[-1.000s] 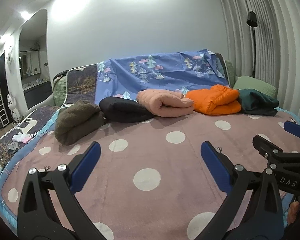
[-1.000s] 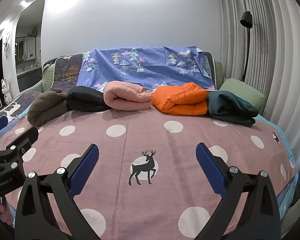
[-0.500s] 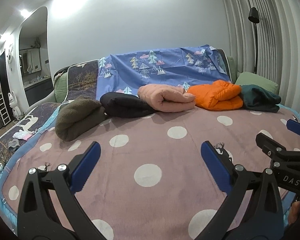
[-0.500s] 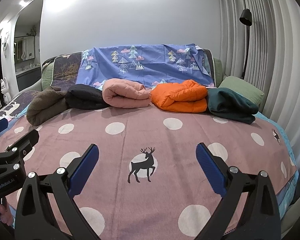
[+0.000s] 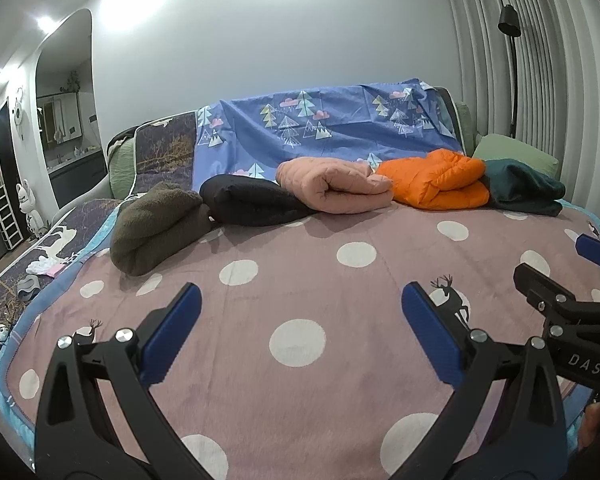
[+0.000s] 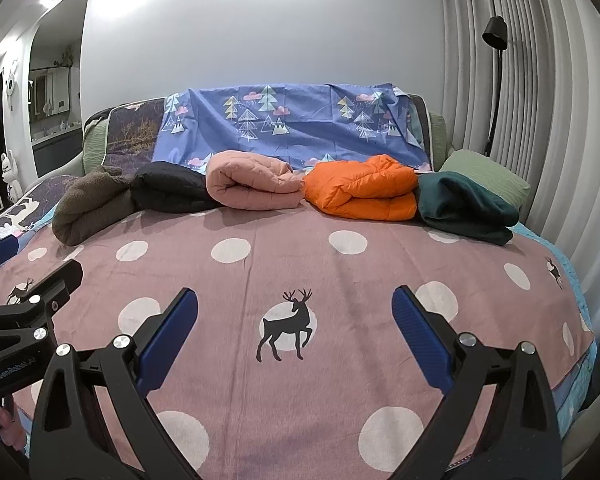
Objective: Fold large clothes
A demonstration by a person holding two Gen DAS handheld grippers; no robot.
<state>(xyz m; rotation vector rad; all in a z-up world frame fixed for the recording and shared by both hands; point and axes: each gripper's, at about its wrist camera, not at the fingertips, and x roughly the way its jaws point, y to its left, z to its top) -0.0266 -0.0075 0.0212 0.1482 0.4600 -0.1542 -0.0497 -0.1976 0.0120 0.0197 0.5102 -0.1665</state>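
Observation:
Several folded garments lie in a row at the far side of the bed: a brown fleece (image 5: 156, 228) (image 6: 92, 208), a black one (image 5: 252, 202) (image 6: 172, 188), a pink quilted jacket (image 5: 336, 190) (image 6: 252, 186), an orange puffer jacket (image 5: 436, 180) (image 6: 364, 190) and a dark green one (image 5: 524, 188) (image 6: 464, 208). My left gripper (image 5: 300, 320) hovers open over the near part of the pink dotted blanket (image 5: 300, 264), holding nothing. My right gripper (image 6: 294, 316) is open too, above the deer print (image 6: 286, 332). Each gripper shows at the edge of the other's view.
A blue tree-print sheet (image 6: 292, 124) drapes the backrest. A green pillow (image 6: 484, 178) lies at the far right, with a floor lamp (image 6: 494, 80) and curtains behind it. Small white and pink items (image 5: 44, 268) lie at the bed's left edge.
Both grippers have tilted downward slightly, so the garment row sits higher and farther in view. Both stay open and empty.

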